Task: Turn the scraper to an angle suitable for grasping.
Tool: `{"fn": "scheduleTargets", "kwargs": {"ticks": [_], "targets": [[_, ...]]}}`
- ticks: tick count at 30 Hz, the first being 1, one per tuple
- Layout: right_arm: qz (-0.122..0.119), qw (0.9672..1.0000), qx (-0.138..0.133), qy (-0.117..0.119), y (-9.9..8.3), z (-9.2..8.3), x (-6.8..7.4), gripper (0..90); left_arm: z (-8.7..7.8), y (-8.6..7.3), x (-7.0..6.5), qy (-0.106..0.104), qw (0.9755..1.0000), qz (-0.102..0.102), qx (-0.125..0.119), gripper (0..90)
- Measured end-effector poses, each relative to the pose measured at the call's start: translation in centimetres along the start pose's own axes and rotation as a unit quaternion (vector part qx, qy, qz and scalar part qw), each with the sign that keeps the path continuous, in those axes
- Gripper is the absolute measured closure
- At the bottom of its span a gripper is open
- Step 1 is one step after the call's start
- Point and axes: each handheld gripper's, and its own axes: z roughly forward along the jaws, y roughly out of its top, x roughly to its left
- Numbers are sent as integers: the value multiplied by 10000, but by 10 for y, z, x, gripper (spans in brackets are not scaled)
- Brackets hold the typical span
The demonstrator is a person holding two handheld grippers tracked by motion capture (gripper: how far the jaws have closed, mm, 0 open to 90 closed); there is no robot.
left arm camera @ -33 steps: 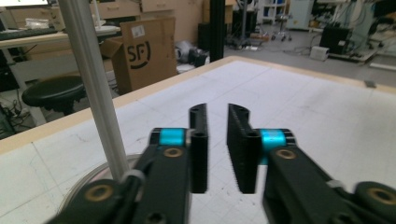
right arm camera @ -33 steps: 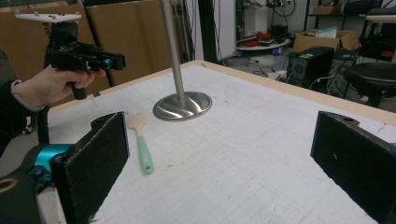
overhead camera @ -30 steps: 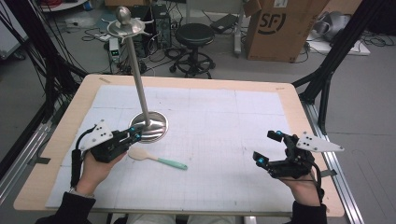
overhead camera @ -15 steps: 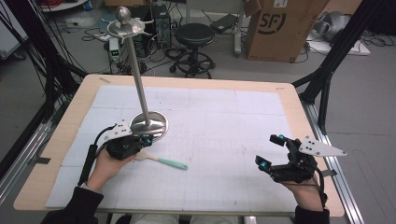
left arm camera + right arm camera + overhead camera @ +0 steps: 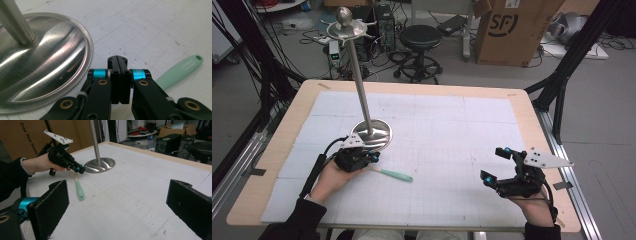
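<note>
A steel stand with a round base [image 5: 379, 131] and a tall pole rises from the left half of the white mat. Beside it lies a spoon with a mint-green handle [image 5: 394, 174]. My left gripper [image 5: 374, 157] hovers low over the spoon's pale head, just in front of the base, and its jaws are pressed together with nothing between them. In the left gripper view the shut gripper [image 5: 118, 59] points between the base [image 5: 37, 67] and the spoon handle [image 5: 180, 72]. My right gripper [image 5: 492, 164] stands open near the mat's right front, far from both.
The right gripper view looks across the mat at the left gripper [image 5: 81, 170], the spoon [image 5: 79, 188] and the stand base [image 5: 100, 165]. Beyond the table's wooden edge [image 5: 412, 86] stand a black stool [image 5: 419, 37] and a cardboard box [image 5: 512, 27].
My left gripper has moved right and forward, from the mat's left side to over the spoon's head by the stand base. The right gripper has barely shifted.
</note>
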Motion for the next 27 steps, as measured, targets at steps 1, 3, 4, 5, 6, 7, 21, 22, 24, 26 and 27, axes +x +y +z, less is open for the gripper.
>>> {"fn": "scheduleTargets", "kwargs": {"ticks": [1, 3, 4, 5, 6, 7, 21, 22, 24, 26, 27], "targets": [[-4, 10000, 1, 2, 0, 0, 0, 35, 1, 0, 0, 8, 10000, 24, 47, 898], [-2, 10000, -6, -2, 0, 0, 0, 36, 4, -2, 0, 83, 9997, 76, 219, 899], [4, 10000, -2, 0, 0, 0, 0, 37, 5, -3, 0, 119, 9995, 76, 295, 898], [3, 10000, 1, 2, 0, 0, 0, 37, 5, -4, 0, 118, 9993, 88, 347, 898], [15, 10000, 5, 4, 0, 0, 0, 37, 4, -3, 0, 78, 9992, 119, 369, 898], [10, 10000, 4, 5, -1, 1, -1, 37, 4, -4, 0, 68, 9990, 148, 406, 898], [-68, 9999, -10, 148, 1, 5, -2, 36, -8, -8, -9, -15, 9975, 64, 703, 900], [-73, 9999, -13, 150, 1, 6, -2, 36, -10, -8, -10, -48, 9971, 41, 754, 900], [-64, 9998, 2, 163, 1, 7, -3, 37, -13, -10, -13, -72, 9969, 22, 789, 900], [-64, 9998, 6, 164, 1, 7, -4, 37, -18, -14, -16, -103, 9968, -55, 790, 900], [-61, 9998, 8, 162, 1, 9, -5, 36, -20, -16, -17, -116, 9969, -102, 771, 900]]}}
